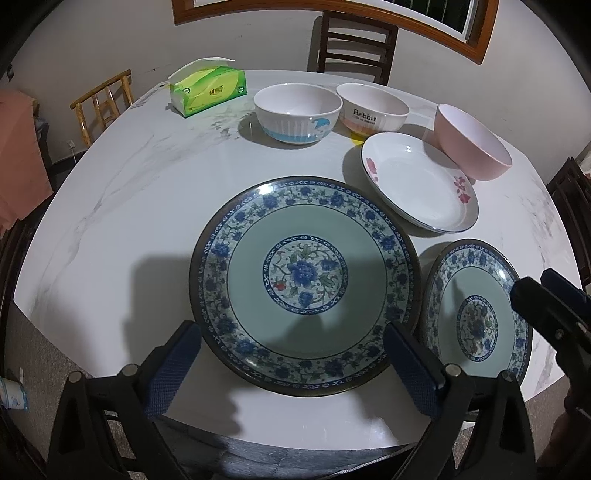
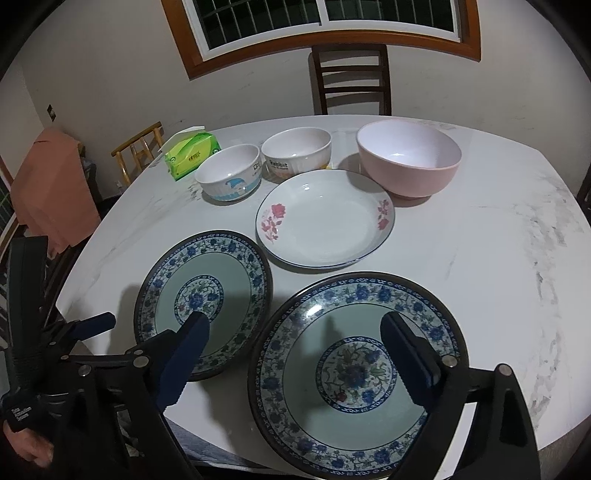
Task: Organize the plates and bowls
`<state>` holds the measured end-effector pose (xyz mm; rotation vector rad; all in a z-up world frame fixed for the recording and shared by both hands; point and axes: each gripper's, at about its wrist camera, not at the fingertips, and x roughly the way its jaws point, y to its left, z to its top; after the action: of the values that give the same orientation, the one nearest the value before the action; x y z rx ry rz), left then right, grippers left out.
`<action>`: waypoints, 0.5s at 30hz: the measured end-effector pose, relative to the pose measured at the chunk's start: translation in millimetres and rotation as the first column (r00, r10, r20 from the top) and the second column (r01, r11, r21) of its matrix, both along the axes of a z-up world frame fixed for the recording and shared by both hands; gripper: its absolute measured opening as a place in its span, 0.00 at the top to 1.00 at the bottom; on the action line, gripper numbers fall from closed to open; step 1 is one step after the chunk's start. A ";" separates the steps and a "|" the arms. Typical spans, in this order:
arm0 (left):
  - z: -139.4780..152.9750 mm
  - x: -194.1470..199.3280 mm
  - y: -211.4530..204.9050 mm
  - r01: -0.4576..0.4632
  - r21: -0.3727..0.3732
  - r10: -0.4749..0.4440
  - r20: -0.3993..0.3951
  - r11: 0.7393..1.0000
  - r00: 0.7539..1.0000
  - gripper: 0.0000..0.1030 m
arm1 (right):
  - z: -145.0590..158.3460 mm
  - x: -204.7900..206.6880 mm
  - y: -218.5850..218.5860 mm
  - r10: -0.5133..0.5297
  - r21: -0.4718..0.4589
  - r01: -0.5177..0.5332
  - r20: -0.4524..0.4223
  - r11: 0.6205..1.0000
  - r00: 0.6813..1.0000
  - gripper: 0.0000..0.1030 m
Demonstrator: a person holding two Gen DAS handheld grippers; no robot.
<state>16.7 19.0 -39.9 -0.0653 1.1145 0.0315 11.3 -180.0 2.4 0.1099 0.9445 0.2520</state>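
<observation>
A white marble-look table (image 2: pixel 480 236) is filling the room's middle; a dark wooden chair (image 2: pixel 351 79) is standing behind it against a pale wall (image 2: pixel 110 74); a wood-framed window (image 2: pixel 321 22) is showing darkness outside; a light wooden chair (image 1: pixel 103 99) is sitting at left; an orange cloth (image 2: pixel 51 184) is hanging nearby.

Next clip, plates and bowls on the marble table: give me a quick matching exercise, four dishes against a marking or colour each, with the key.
Things:
1. bowl nearest the tissue pack
2. middle bowl
3. largest bowl
4. white plate

Descriptions:
A. plain pink
B. pink flowers on rim
C. the word Rabbit
D. blue cartoon figure

Pairs: 1-D, 2-C, 3-A, 4-B
</observation>
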 end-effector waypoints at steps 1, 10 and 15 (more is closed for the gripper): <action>-0.1 0.5 0.9 0.000 0.000 0.000 -0.001 1.000 1.000 0.03 | 0.1 1.0 1.0 0.006 0.001 -0.006 -0.001 1.000 1.000 0.12; 1.2 4.0 9.6 -0.003 -0.012 0.003 -0.004 1.000 1.000 0.05 | -1.5 12.4 12.7 0.059 -0.008 -0.059 -0.015 0.998 0.998 0.13; 0.0 8.0 25.3 -0.026 -0.051 0.025 -0.026 0.998 0.999 0.23 | -3.9 24.1 19.5 0.114 0.018 -0.114 -0.036 0.993 0.993 0.20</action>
<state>24.8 44.3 -40.0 -0.1253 1.1395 0.0269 35.5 -160.5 -1.5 0.0753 0.9869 0.3643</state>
